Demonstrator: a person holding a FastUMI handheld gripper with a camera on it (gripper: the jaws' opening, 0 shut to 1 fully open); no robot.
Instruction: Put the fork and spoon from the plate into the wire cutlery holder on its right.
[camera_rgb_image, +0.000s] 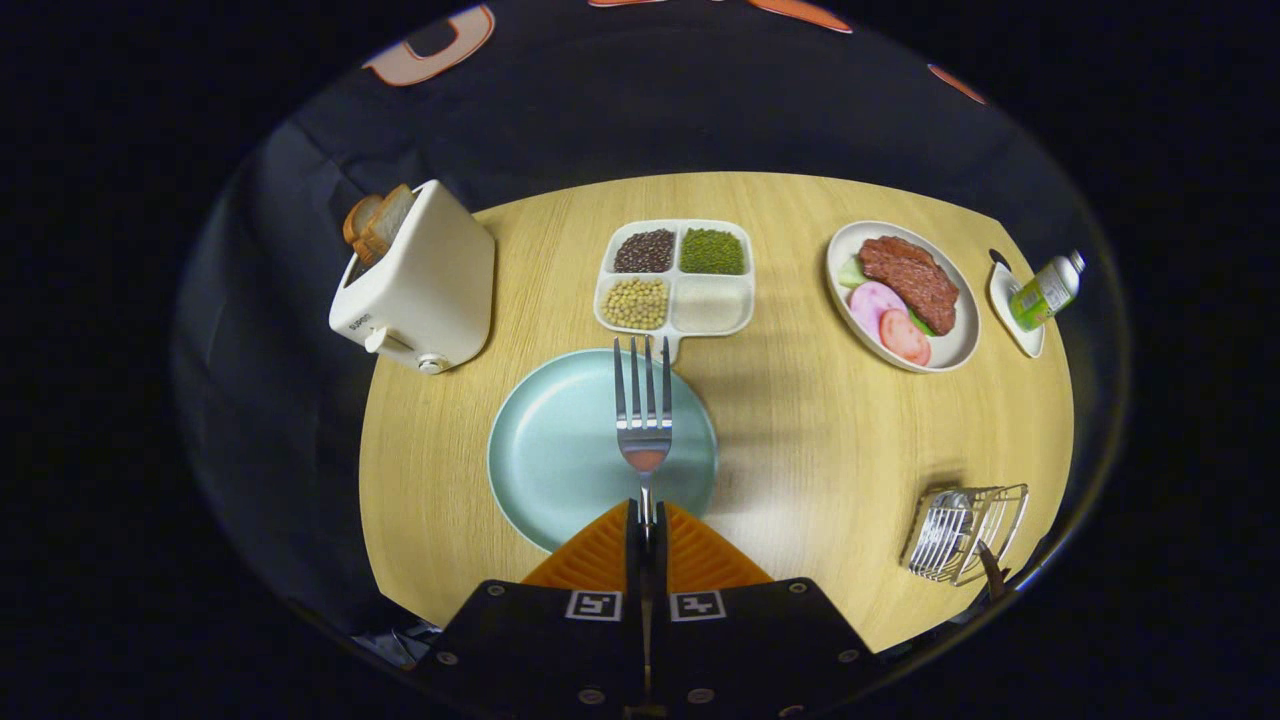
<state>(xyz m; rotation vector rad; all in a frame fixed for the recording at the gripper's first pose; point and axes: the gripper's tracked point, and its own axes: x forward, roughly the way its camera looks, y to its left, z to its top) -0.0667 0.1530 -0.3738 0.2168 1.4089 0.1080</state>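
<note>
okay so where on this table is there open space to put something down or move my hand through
The gripper is shut on the fork above the teal plate. Bare wood lies between that plate, the food plate and the wire cutlery holder, and near the toaster. It is crowded between the sectioned tray and the teal plate.

The tongs (646, 520) grip the fork (643, 420) above the plate (560, 450), wire holder (965, 533) right.

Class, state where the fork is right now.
The fork is clamped between the gripper fingers, held above the blue plate, tines pointing toward the divided tray.
</note>
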